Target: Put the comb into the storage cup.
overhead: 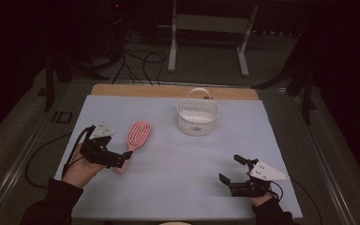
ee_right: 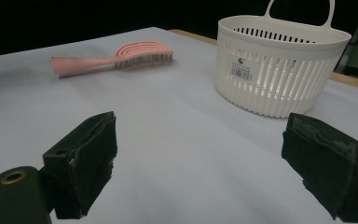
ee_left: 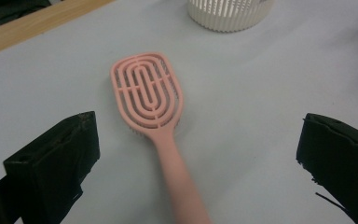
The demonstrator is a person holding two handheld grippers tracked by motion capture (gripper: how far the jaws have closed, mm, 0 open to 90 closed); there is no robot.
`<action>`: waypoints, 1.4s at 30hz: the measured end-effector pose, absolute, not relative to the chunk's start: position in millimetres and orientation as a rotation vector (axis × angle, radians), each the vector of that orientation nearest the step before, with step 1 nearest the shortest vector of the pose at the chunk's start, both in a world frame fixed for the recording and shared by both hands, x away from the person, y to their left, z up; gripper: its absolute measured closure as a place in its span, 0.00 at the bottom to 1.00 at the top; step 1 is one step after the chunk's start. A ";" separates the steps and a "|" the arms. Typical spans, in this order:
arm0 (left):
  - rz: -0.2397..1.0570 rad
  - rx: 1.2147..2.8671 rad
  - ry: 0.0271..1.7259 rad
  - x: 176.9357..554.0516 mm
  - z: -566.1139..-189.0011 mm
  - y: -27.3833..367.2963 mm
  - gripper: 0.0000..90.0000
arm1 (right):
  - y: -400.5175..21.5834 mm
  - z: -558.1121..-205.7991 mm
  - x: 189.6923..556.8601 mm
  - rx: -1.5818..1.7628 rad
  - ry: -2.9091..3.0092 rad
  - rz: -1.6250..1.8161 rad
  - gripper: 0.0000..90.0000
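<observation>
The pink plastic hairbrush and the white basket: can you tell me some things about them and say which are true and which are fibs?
1. The pink plastic hairbrush lies flat on the pale sheet covering the table. True.
2. The hairbrush is inside the white slotted plastic basket. False: it lies on the sheet, apart from the basket.
3. The left hand-held gripper has its jaws open, with the brush handle running between them. True.
4. The right hand-held gripper is shut on the basket's handle. False: its jaws are open and hold nothing; the basket stands beyond them.
5. The basket stands upright with its loop handle on the far side. True.
</observation>
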State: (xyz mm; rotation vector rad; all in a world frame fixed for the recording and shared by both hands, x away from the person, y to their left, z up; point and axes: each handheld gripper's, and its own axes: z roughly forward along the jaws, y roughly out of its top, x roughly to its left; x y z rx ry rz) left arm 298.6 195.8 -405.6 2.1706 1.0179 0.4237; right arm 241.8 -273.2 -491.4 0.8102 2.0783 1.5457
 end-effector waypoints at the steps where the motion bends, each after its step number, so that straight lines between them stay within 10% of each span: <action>1: 0.424 2.173 1.032 299.7 -406.1 193.7 0.00 | -273.2 -491.4 241.9 0.816 2.077 1.545 0.11; 42: 0.298 2.253 1.353 344.3 -428.8 169.8 0.00 | -272.8 -491.7 241.3 0.817 2.081 1.553 0.11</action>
